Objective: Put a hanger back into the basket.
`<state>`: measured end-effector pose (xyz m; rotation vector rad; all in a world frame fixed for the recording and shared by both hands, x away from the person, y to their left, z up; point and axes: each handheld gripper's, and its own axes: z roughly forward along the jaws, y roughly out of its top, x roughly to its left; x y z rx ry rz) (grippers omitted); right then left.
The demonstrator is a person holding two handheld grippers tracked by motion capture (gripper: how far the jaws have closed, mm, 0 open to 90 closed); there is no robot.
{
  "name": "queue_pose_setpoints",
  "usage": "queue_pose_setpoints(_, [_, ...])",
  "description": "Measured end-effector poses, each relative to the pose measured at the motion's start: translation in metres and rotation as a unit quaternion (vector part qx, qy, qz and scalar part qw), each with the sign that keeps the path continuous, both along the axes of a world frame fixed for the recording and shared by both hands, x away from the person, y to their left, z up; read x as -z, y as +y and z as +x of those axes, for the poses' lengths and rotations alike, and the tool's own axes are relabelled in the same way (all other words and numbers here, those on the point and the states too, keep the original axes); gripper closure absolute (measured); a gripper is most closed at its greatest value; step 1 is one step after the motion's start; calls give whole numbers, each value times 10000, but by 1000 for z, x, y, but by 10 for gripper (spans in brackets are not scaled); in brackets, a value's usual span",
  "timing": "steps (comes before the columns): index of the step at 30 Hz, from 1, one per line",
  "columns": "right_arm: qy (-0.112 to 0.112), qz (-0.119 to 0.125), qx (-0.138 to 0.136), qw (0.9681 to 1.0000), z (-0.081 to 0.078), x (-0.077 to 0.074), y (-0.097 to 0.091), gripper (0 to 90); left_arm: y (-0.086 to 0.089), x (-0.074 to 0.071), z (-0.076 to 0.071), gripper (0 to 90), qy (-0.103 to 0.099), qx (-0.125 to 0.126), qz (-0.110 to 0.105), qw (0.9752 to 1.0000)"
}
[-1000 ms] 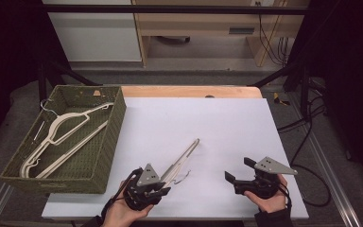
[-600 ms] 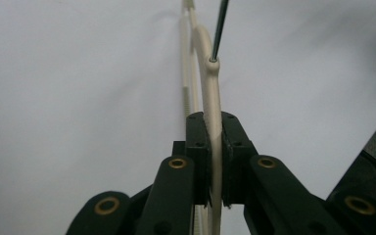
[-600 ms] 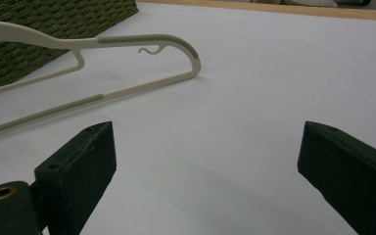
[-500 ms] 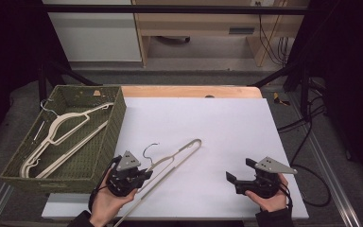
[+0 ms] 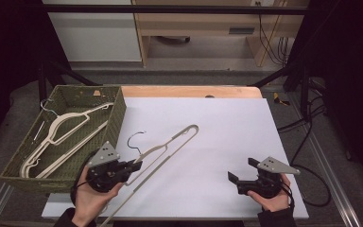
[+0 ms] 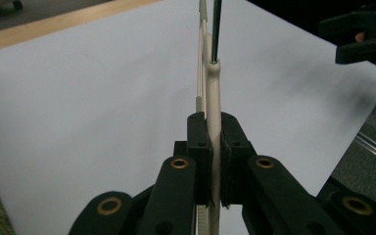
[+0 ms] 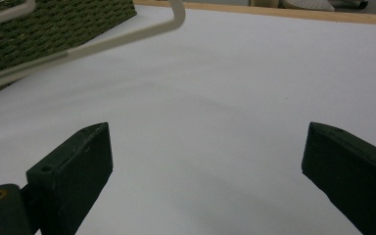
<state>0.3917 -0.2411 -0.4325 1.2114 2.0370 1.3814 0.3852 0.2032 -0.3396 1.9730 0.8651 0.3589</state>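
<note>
White tabletop [image 5: 217, 137]: left tongs [image 5: 134, 166] clamp a cream hanger [image 5: 170, 143]; right tongs [image 5: 241, 171] gape empty.

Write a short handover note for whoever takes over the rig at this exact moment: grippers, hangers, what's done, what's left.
Left gripper: shut on the cream hanger, clamped on its bar near the neck; in the high view the hanger is tilted, black hook toward the basket.
Right gripper: open, holding nothing, low over the white table at the right.
Green basket: at the table's left edge, with other cream hangers already lying inside.
Done: hanger gripped, apparently raised off the table.
Left: probably carry it left and lay it in the basket with the others, then release.
</note>
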Motion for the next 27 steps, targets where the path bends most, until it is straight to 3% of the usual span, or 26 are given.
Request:
queue_pose_setpoints(4, [-24, 34, 56, 10000, -1, -2, -2, 48, 8, -13, 0, 856, -98, 42, -92, 9999])
queue_pose_setpoints(10, [-48, 36, 87, 9999, -2, -4, -6, 43, 20, -43, 0, 856, -443, 156, -33, 9989])
queue_pose_setpoints(15, [-48, 31, 80, 10000, -2, -4, -6, 40, 29, -59, 4, 856, -549, 148, -72, 9984])
queue_pose_setpoints(20, [-48, 27, 81, 10000, -2, -4, -6, 40, 42, -77, 16, 856, -696, 125, 19, 9975])
queue_pose_setpoints(27, [-53, 15, 85, 9999, -2, -4, -5, 38, 62, -91, 37, 856, -690, 168, -26, 9975])
